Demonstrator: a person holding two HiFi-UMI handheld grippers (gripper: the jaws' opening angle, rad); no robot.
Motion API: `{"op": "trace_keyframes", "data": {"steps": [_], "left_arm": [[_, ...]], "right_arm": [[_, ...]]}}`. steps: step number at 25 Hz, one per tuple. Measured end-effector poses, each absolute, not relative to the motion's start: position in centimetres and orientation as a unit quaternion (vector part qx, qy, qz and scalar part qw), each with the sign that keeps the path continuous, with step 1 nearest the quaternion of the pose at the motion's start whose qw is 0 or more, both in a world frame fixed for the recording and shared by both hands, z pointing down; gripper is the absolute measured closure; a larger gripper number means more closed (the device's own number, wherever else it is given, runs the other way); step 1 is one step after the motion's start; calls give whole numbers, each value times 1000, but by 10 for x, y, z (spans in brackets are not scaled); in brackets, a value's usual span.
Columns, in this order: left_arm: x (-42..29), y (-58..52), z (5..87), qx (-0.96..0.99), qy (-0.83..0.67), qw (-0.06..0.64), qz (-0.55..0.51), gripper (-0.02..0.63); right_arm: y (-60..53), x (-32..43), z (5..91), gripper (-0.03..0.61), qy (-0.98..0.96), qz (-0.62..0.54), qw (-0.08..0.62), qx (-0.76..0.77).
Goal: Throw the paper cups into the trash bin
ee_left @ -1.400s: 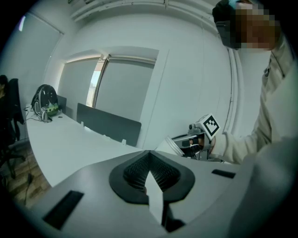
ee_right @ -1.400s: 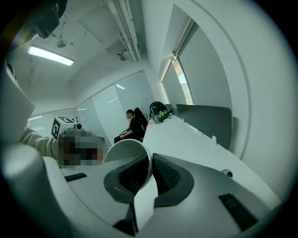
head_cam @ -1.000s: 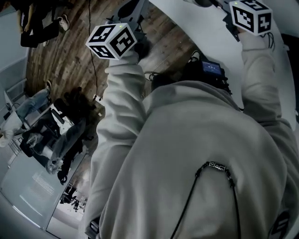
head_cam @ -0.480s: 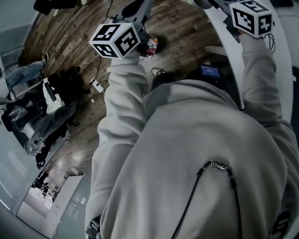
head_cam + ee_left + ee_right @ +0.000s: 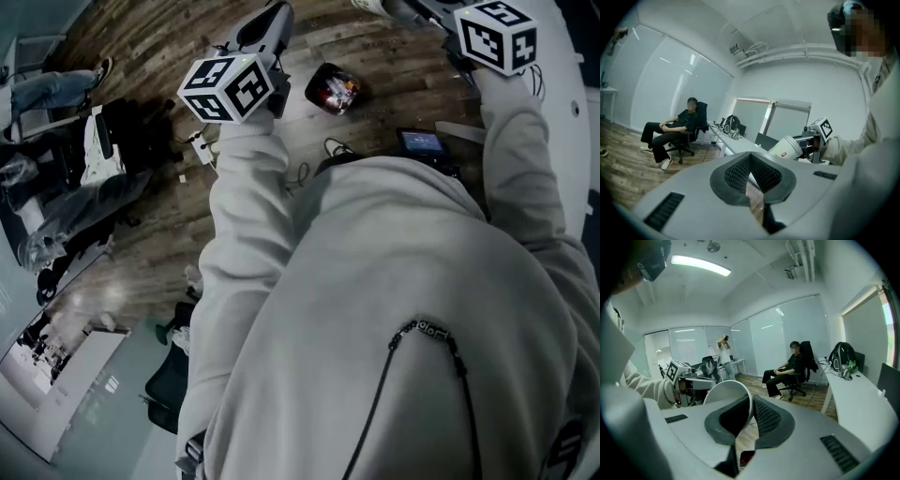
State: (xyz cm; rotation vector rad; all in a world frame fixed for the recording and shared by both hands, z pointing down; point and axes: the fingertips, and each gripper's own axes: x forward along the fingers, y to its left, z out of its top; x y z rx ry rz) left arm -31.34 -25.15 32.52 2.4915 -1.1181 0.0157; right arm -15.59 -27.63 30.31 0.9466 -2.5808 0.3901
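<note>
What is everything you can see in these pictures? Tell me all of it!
paper cup: one, white with a red mark, pinched in the right gripper
trash bin: one, dark, red stuff inside, on the wooden floor
desk: one, white, by the wall
backpack: one, black, on that desk
seated person: one, black clothes, on an office chair
standing person: one, white top, far across the room
left gripper: one, grey, jaws together, empty
right gripper: one, grey, shut on the paper cup
hoodie: one, grey, on the person holding both grippers
</note>
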Motion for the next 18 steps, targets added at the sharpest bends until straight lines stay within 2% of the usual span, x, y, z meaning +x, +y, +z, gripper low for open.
{"op": "trace_keyframes", "data": {"steps": [5,11,18], "left_arm": [[-365,-243,344,872,-429,236,-26,620],[-400,-235,346,826,-520,208,-57,620],[-413,-225,346,819,-536,203,-42,620]], "right_arm": [[-281,-208,304,532,-929,123,195,291],[-289,-233,313,532,-935,126,201,263],[-289,-255,323,532,-945,129,208,217]]}}
